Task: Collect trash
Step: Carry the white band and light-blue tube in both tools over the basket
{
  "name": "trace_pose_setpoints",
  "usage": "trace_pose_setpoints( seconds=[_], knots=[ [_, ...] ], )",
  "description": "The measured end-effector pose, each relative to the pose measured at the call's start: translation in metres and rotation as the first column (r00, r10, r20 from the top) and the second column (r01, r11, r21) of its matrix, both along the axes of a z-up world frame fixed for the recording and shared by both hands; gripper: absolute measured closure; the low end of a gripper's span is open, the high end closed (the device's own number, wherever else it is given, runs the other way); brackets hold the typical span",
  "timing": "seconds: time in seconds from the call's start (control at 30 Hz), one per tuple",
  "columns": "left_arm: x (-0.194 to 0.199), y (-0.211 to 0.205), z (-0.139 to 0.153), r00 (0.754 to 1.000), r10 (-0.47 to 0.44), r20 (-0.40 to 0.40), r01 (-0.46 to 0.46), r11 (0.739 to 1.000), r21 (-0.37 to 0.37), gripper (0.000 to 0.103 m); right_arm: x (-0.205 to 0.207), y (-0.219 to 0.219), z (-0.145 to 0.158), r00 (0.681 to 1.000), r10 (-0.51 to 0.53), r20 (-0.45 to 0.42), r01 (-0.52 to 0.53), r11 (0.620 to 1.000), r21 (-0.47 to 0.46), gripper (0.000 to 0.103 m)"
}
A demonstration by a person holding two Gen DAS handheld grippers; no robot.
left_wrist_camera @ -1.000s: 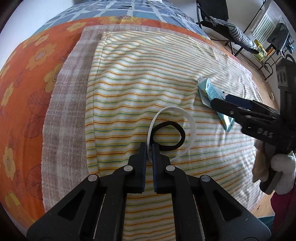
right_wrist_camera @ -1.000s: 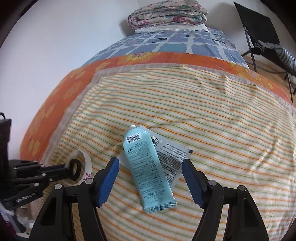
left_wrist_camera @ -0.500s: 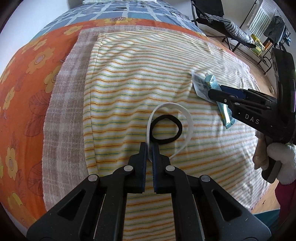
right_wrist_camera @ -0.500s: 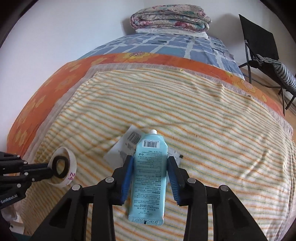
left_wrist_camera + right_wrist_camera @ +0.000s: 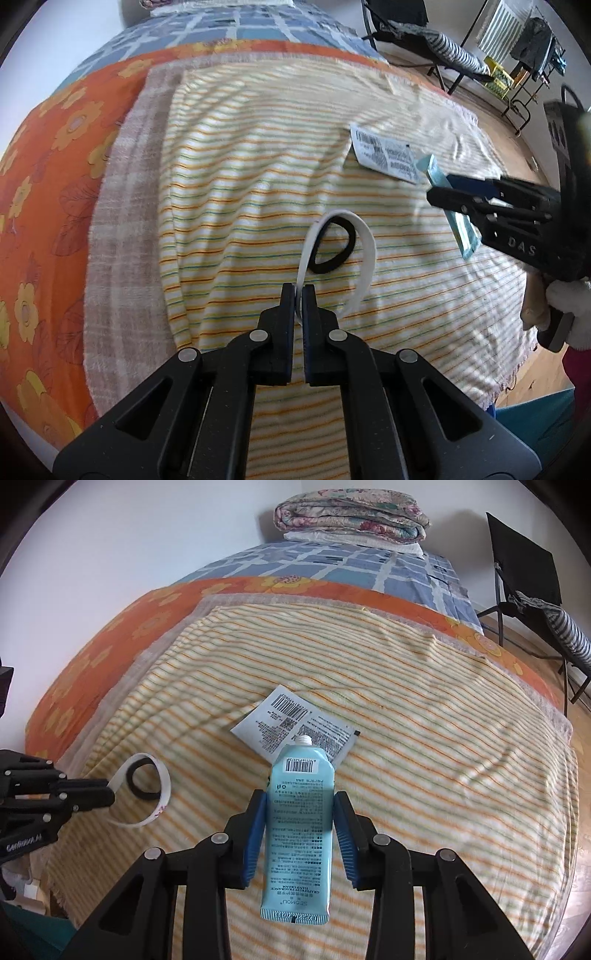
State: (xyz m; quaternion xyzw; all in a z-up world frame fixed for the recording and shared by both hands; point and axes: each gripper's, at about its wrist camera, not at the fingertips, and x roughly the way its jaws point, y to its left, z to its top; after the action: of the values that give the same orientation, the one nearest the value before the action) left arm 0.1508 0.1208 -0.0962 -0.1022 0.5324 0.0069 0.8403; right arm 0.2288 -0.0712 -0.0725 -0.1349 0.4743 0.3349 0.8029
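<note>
Currently left gripper point(image 5: 299, 291) pinches the white tape ring point(image 5: 364, 254) by its wall, the only thin edge. Right gripper point(image 5: 299, 830) clamps the blue tube point(image 5: 299, 827) (cap missing) mid-body, clear of the sachet point(image 5: 291, 722) on the striped blanket point(image 5: 424, 709); black band point(image 5: 332, 245) remains.

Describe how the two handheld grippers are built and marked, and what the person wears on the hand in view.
The left gripper is all black plastic: two straight fingers on angular linkage arms with silver pivot pins, white lettering on its side. The right gripper has the same black frame and silver pins, but ribbed blue pads; its side reads "DAS". The hand holding it wears a white fuzzy glove above a dark red sleeve.
</note>
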Motion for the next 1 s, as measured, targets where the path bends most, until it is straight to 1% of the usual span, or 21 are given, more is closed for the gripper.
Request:
trace_pose_setpoints(
  seconds=[0.17,0.47,0.57,0.67,0.8,1.0],
  knots=[
    [-0.008,0.006,0.019,0.999,0.025,0.043,-0.024,0.999,-0.021,0.102,-0.014,-0.01,0.012,1.0,0.01,0.0,-0.009,1.0,0.02,0.066],
    [-0.023,-0.004,0.04,0.997,0.011,0.08,-0.01,1.0,-0.017,0.102,-0.039,-0.034,0.033,1.0,0.017,-0.004,-0.017,0.998,0.053,0.066],
    [-0.031,-0.012,0.047,0.996,-0.003,0.09,0.005,1.0,-0.022,0.102,-0.047,-0.045,0.042,1.0,0.014,-0.008,-0.013,0.997,0.075,0.066],
    [-0.041,-0.023,0.053,0.995,-0.025,0.095,0.027,1.0,-0.012,0.102,-0.059,-0.056,0.049,1.0,0.011,-0.022,-0.009,0.995,0.096,0.066],
    [-0.055,-0.041,0.058,0.993,-0.061,0.1,0.06,0.998,0.008,0.102,-0.078,-0.067,0.058,1.0,0.022,-0.014,-0.021,0.994,0.104,0.066],
    [-0.078,-0.068,0.07,0.985,-0.111,0.129,0.107,0.994,0.036,0.102,-0.107,-0.081,0.072,1.0,0.031,0.0,-0.031,0.992,0.119,0.066]
  ],
)
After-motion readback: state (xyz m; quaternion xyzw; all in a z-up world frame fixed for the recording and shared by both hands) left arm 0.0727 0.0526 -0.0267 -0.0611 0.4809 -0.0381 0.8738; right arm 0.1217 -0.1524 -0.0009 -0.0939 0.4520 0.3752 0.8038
